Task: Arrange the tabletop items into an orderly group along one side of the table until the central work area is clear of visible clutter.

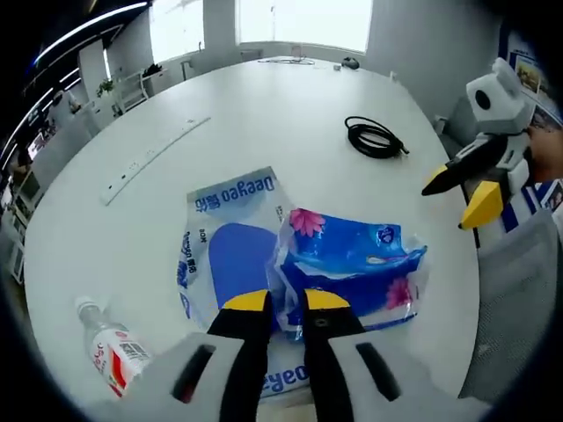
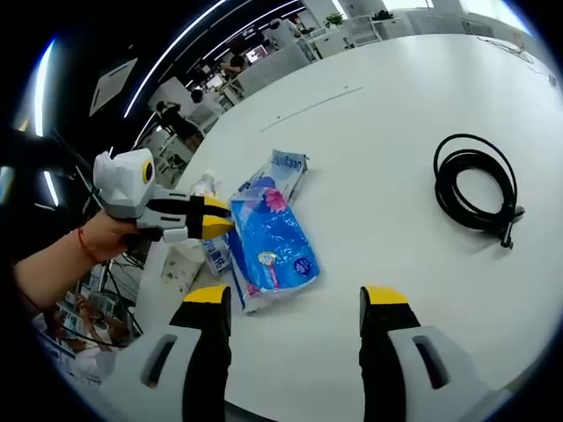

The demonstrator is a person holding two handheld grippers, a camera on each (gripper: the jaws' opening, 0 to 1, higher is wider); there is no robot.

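**Tabletop tidy: packet in grip at table edge**

Tissue packet, blue with pink flowers, lies near the table's edge, overlapping a flat blue-and-white bag printed with lettering. Left gripper has its jaws pinched on the packet's crumpled end, presumably to drag or lift it toward one side. Water bottle with red label lies on its side just beside the bag, at the same edge; these three already form a loose group. Coiled black cable sits well apart, toward the table's middle, likely the remaining clutter. Right gripper hovers with jaws spread wide, holding nothing. White table carries a long flat strip farther off.
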